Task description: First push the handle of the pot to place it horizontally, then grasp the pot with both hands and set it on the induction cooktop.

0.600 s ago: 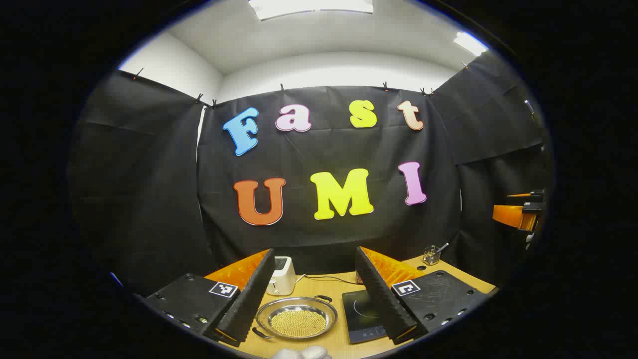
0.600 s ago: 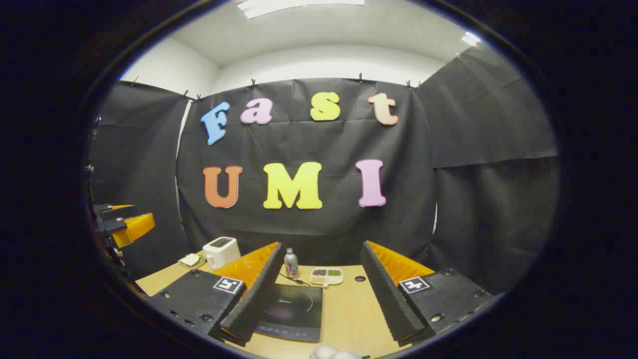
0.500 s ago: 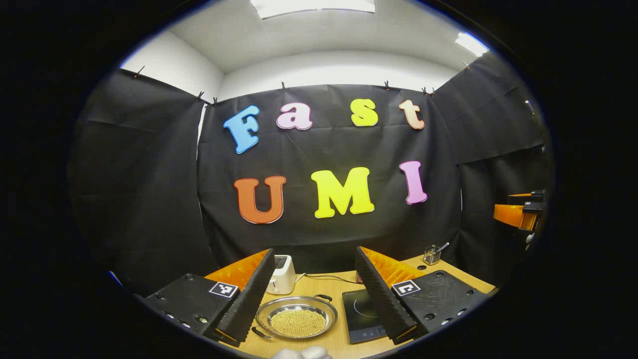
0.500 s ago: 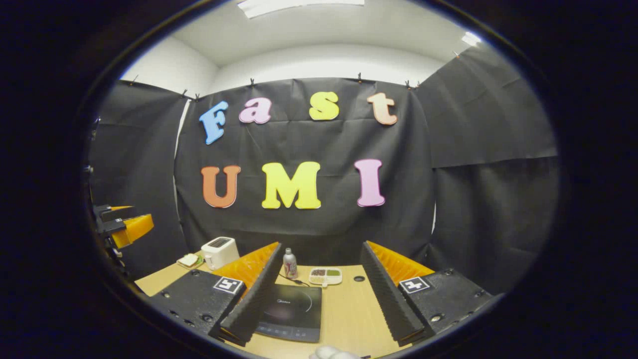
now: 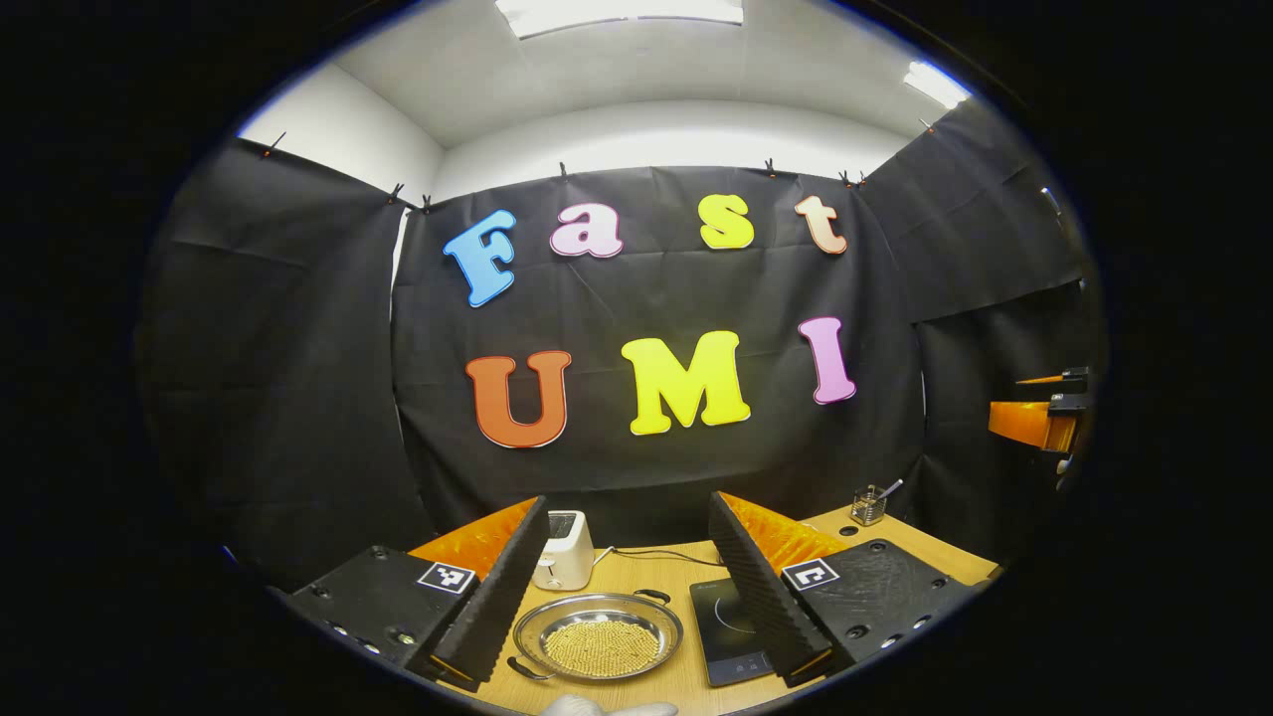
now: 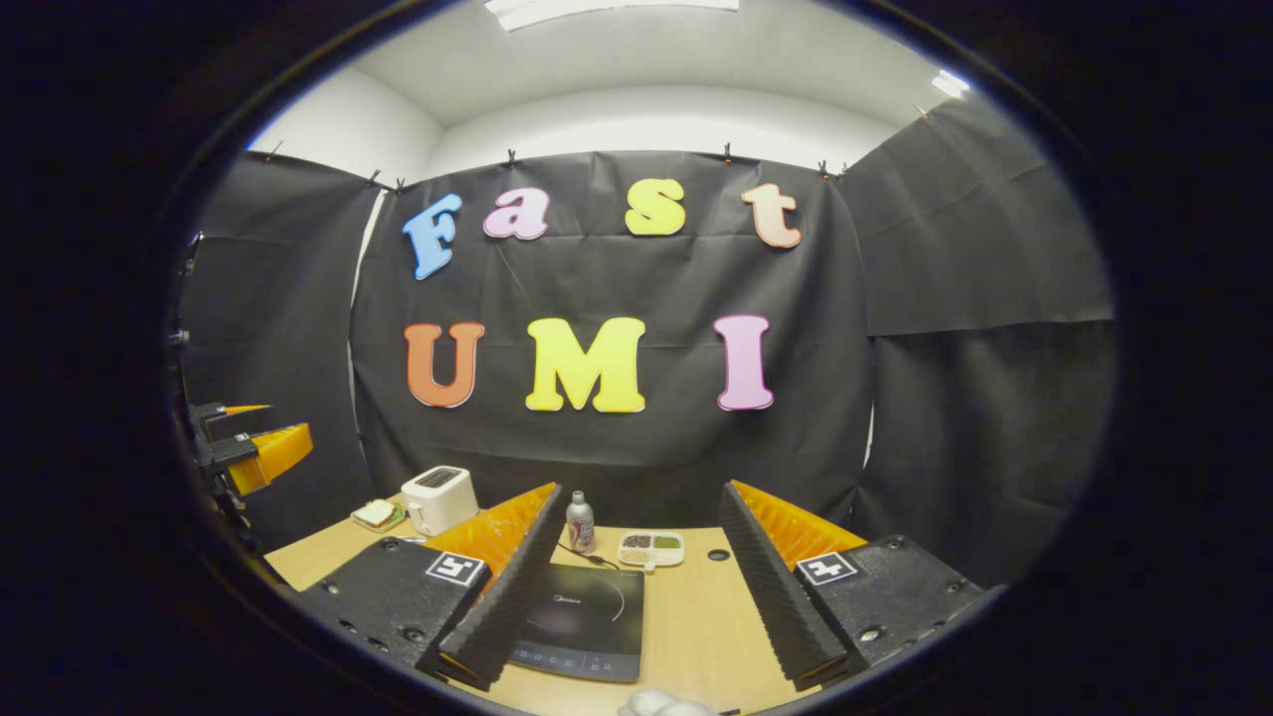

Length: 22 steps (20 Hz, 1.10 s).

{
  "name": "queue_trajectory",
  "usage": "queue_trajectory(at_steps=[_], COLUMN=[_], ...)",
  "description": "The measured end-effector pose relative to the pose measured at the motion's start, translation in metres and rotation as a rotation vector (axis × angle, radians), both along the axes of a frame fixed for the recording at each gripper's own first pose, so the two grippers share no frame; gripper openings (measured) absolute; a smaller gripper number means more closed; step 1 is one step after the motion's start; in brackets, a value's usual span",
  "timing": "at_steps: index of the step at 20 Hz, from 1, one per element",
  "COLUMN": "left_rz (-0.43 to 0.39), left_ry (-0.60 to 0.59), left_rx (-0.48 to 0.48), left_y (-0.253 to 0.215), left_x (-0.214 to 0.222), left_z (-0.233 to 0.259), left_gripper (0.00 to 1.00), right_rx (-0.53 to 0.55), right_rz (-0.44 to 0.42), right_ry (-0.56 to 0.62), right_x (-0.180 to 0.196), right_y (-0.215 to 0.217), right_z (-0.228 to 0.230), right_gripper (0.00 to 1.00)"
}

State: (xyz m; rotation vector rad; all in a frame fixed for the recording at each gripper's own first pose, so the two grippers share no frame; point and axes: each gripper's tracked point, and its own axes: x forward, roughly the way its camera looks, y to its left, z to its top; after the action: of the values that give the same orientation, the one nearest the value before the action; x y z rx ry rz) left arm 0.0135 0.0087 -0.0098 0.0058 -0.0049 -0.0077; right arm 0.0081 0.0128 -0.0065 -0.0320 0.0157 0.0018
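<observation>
1. Steel and shallow, the pot [image 5: 602, 646] sits on the wooden table [image 5: 646, 577] between our left gripper [image 5: 625, 597]'s spread fingers, holding yellow grains; its handles point near-left and far-right.
2. We see a white toaster [image 5: 564, 550] behind it, at the far side.
3. Right of the pot, just beside it, lies the black induction cooktop [image 5: 731, 631].
4. Our right gripper [image 6: 636, 587] is spread wide too, nothing between its fingers, with the cooktop under its left finger.
5. Beyond stand a bottle [image 6: 579, 522] and a divided snack tray [image 6: 650, 547].
</observation>
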Motion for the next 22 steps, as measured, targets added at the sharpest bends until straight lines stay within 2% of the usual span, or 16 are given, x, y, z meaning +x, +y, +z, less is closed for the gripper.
queue_trajectory(at_steps=[3, 6, 7, 8, 9, 10, 11, 12, 13, 18, 22], left_rz=[-0.003, -0.011, -0.018, -0.025, -0.042, -0.072, -0.092, -0.104, -0.107, -0.126, -0.156], left_ry=[-0.001, -0.017, -0.026, -0.030, -0.019, -0.006, 0.017, 0.039, 0.059, 0.202, 0.314], left_rx=[-0.010, -0.022, -0.033, -0.040, -0.045, -0.058, -0.070, -0.082, -0.095, -0.147, -0.122], left_y=[0.004, 0.008, 0.009, 0.011, 0.011, 0.008, 0.004, 0.005, 0.008, 0.012, 0.013], left_x=[0.001, 0.002, 0.004, 0.005, 0.005, 0.004, 0.009, 0.009, 0.011, 0.020, 0.020], left_z=[-0.002, -0.001, 0.002, 0.002, -0.001, -0.008, -0.011, -0.015, -0.021, -0.069, -0.116], left_gripper=[0.92, 0.54, 0.33, 0.23, 0.05, 0.00, 0.00, 0.10, 0.00, 0.00, 0.00], right_rx=[-0.005, -0.007, -0.012, -0.019, -0.023, -0.024, -0.024, -0.027, -0.029, -0.053, -0.046], right_rz=[-0.005, 0.008, 0.006, 0.004, 0.002, 0.004, 0.004, 0.003, 0.001, -0.014, -0.028], right_ry=[0.004, 0.008, 0.007, 0.006, 0.007, 0.007, 0.011, 0.015, 0.016, 0.036, 0.086], right_x=[-0.001, -0.003, -0.003, -0.003, -0.003, -0.005, -0.005, -0.006, -0.006, -0.007, -0.004], right_y=[0.000, 0.005, 0.004, 0.006, 0.006, 0.008, 0.010, 0.010, 0.011, 0.018, 0.024], right_z=[0.000, -0.001, -0.001, -0.001, 0.000, -0.001, -0.001, -0.003, -0.003, -0.009, -0.029], right_gripper=[0.96, 0.96, 0.96, 0.96, 0.96, 0.96, 0.96, 0.96, 0.96, 0.96, 0.96])
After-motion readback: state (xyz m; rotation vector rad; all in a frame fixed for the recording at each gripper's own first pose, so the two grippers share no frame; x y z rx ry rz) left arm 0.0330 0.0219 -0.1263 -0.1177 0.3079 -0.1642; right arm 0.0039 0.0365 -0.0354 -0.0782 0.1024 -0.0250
